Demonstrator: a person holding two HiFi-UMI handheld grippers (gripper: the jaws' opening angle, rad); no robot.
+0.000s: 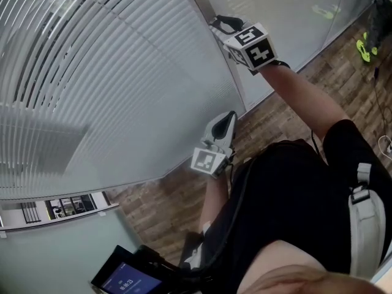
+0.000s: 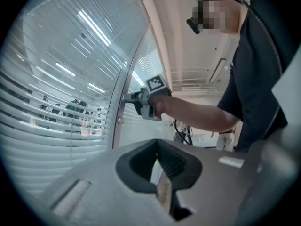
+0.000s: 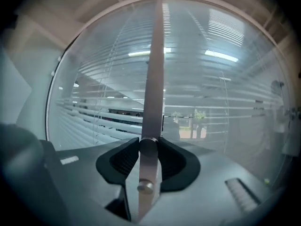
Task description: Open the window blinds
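White slatted blinds hang behind glass, left of a slim metal frame post. In the right gripper view the post runs straight up the middle, and my right gripper is shut on a small round knob fixed to it. The head view shows that gripper held high against the post, and the left gripper view shows it from the side. My left gripper hangs lower, close to the glass, pointing at it. Its jaws look shut with nothing in them. Through the slats a room beyond shows.
A frosted glass panel stands right of the post. Wooden floor runs along the wall foot. A tablet-like device sits at the lower left, below a sill. A second small stud sits lower on the post.
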